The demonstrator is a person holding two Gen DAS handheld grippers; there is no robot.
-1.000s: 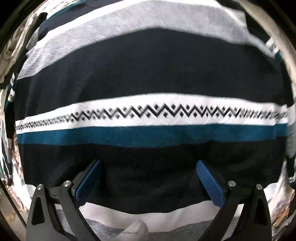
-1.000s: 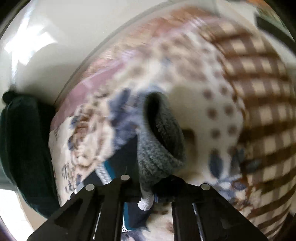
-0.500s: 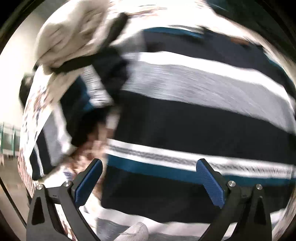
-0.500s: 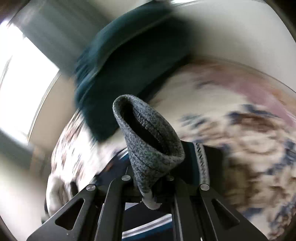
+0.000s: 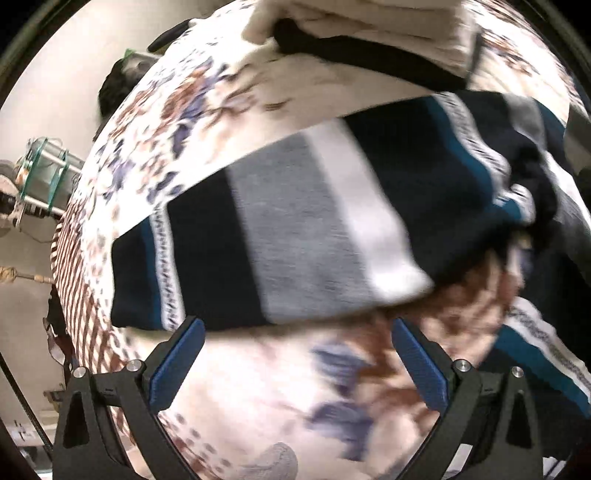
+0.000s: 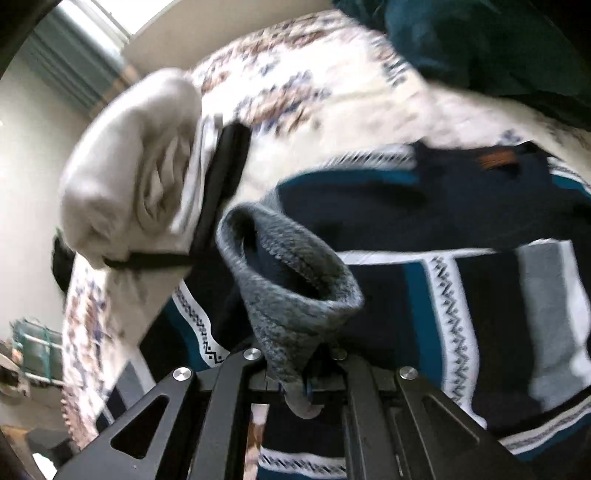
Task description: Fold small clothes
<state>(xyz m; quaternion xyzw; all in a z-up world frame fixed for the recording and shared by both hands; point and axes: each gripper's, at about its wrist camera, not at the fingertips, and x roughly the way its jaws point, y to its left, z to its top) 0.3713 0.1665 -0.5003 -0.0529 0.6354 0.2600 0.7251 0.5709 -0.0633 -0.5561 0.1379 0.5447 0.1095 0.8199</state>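
A striped knit sweater in navy, grey, white and teal lies on a floral bedspread (image 5: 258, 387). Its body (image 6: 406, 240) fills the right wrist view. One sleeve (image 5: 314, 236) stretches across the left wrist view. My right gripper (image 6: 299, 380) is shut on the sleeve's grey ribbed cuff (image 6: 291, 284), which stands up open-mouthed above the fingers. My left gripper (image 5: 295, 354) is open, its blue pads (image 5: 177, 354) wide apart just below the sleeve, over bare bedspread, with nothing between them.
A beige garment with black trim (image 6: 140, 166) lies bunched beside the sweater, seen also at the top as beige cloth (image 5: 369, 22). A dark teal cushion (image 6: 498, 48) sits at the bed's far end. The bed's edge (image 5: 70, 258) and room clutter lie to the left.
My left gripper has swept off the sweater's body to the sleeve and the bedspread. My right gripper has swung and rolled with the cuff, from over the bedspread to over the sweater.
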